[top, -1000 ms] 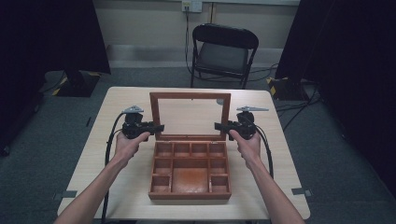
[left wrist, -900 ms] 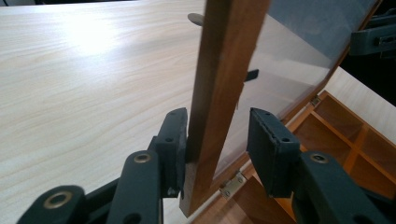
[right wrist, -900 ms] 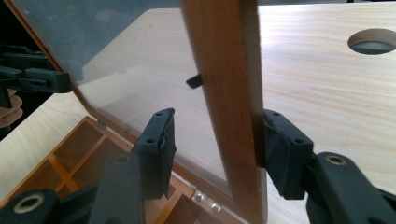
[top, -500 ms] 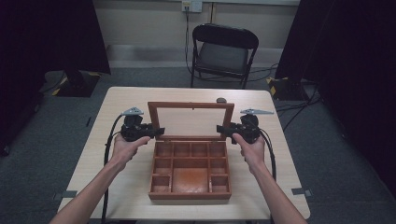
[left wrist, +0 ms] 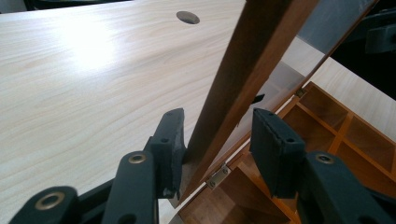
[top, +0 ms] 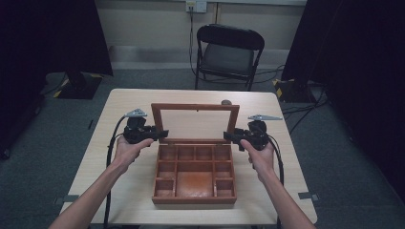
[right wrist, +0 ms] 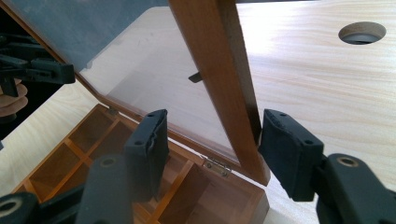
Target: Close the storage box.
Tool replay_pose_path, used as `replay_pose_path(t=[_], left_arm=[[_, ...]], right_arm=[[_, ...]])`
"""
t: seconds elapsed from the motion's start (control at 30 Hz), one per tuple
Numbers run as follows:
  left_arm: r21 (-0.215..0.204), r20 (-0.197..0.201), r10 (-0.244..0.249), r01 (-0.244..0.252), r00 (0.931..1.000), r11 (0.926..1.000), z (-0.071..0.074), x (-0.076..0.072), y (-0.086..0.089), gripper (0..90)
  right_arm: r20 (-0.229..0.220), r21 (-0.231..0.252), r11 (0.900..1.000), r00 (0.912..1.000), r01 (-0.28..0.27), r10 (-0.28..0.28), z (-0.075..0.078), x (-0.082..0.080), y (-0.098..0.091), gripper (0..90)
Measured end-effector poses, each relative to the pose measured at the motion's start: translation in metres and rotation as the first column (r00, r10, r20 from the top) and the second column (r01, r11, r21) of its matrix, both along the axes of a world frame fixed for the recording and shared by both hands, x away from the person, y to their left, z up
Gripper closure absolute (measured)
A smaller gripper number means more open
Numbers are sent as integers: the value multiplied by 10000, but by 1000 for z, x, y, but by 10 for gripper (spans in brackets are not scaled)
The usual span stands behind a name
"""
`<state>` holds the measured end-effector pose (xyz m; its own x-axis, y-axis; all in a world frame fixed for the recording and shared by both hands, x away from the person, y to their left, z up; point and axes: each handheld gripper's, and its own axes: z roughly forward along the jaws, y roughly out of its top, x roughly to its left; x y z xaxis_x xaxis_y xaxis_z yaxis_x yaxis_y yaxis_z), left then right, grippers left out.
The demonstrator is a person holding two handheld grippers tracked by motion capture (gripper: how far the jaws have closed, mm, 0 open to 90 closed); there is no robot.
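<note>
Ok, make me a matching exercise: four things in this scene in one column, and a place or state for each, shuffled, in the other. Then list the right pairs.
Things
1. lid of the wooden box
2. left gripper
3. folding chair
4. round hole in the table

Places or states
A. on the floor beyond the table's far edge
B. raised, standing up from the hinges
C. in the tabletop behind the lid
D. jaws open, one on each side of the lid's side rail

Pairs: 1-B, 2-D, 3-A, 4-C
</note>
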<state>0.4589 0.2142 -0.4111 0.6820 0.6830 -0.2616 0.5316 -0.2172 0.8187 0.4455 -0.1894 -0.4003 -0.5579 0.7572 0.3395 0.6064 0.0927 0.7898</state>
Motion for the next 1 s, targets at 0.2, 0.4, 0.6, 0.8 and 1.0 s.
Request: replay_pose_path(t=[0.2, 0.4, 0.6, 0.8, 1.0], left_arm=[[37, -40, -181, 181, 9998, 9998, 1, -11, 2, 546], [-50, -129, 9, -9, 9999, 10000, 1, -21, 1, 514], [43, -112, -81, 81, 9999, 10000, 4, -28, 0, 470], [249, -165, -93, 97, 9998, 9996, 2, -29, 1, 390], [263, -204, -99, 105, 9997, 9996, 1, -28, 4, 408]], right_arm=[[173, 49, 10000, 9998, 63, -64, 0, -5, 1, 394], [490, -104, 9998, 9987, 141, -135, 5, -12, 3, 415], [414, -32, 10000, 9991, 40, -38, 4, -18, 2, 410], [500, -525, 9985, 9986, 171, -144, 2, -28, 7, 404], [311, -451, 9989, 9994, 141, -127, -1, -34, 6, 421]])
